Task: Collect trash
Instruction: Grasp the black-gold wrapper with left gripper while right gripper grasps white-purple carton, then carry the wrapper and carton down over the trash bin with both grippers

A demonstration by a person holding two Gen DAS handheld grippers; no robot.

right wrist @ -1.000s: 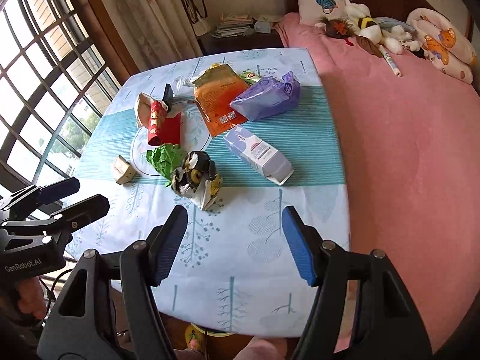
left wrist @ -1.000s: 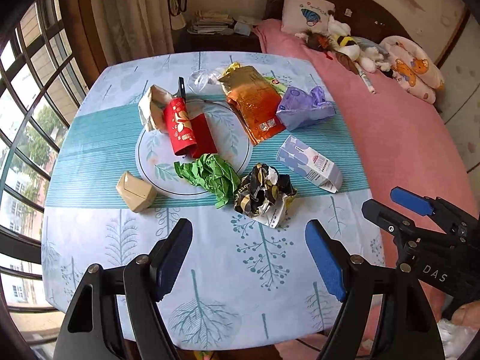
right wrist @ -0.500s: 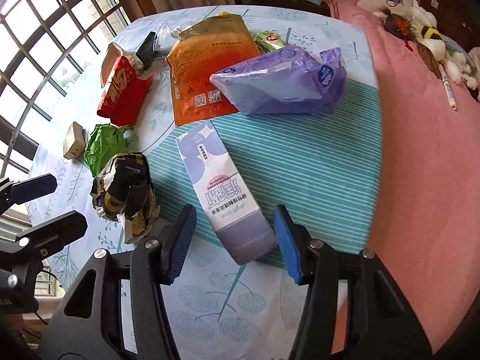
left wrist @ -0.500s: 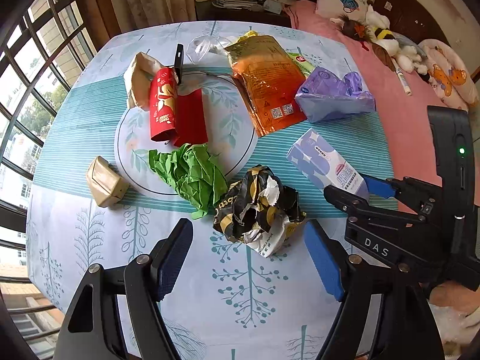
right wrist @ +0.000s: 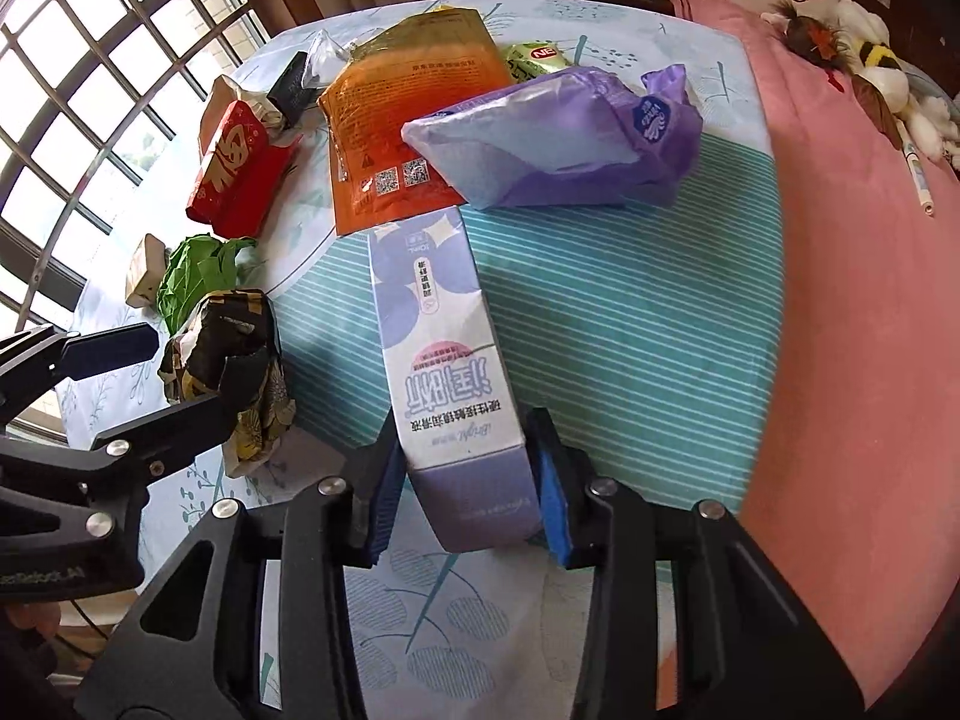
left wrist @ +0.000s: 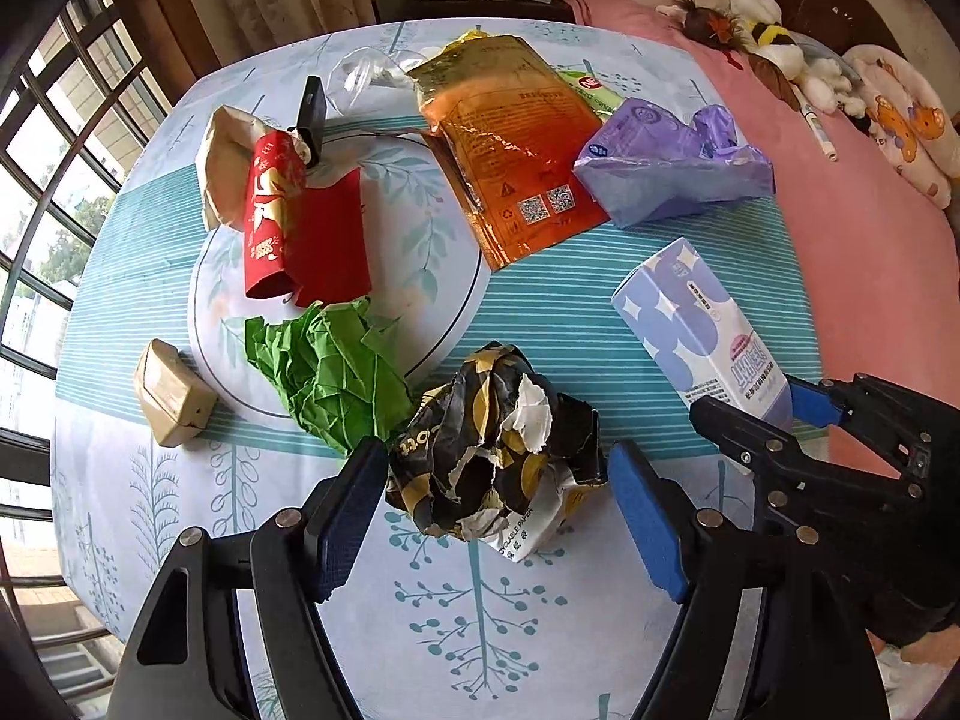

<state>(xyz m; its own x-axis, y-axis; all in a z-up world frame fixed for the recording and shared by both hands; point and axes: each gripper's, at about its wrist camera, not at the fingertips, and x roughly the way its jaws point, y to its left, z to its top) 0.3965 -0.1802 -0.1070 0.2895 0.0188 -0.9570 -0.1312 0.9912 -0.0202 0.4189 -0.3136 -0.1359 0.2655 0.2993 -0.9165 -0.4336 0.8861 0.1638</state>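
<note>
Right gripper point(right wrist: 465, 489) pads touch both sides of our purple carton point(right wrist: 444, 360) near the bench point(right wrist: 630, 324) edge w/ the bed; left gripper point(left wrist: 498, 516) wide open around crumpled black-gold wrapper point(left wrist: 498, 456).

The table with a blue tree-print cloth point(left wrist: 480, 630) holds a crumpled black-and-gold paper ball point(left wrist: 492, 450) between the left gripper's fingers, a crumpled green paper point(left wrist: 324, 366) and a small tan box point(left wrist: 171, 393) to its left.
</note>
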